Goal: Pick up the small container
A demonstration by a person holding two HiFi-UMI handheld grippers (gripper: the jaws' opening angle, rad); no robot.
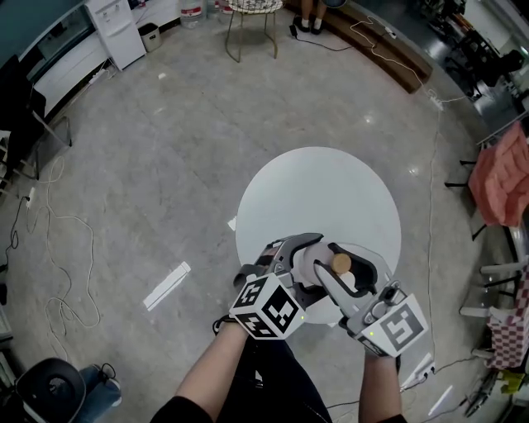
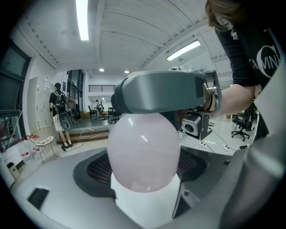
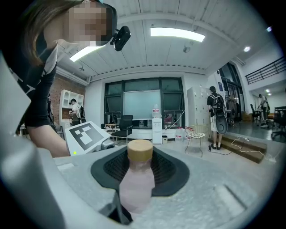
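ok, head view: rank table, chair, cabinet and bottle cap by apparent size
1. Table, largest by far.
2-3. Cabinet and chair look about alike; both are far off, so unranked.
4. Cap, smallest though nearest the camera.

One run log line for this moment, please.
small container: lifted above table | left gripper: fingers grip it | right gripper: fingers grip it

The head view looks steeply down from above onto the round bench [image 1: 314, 190]. Each gripper view looks along its own jaws, very near. All three share the small container [image 1: 318, 266] between the jaws.
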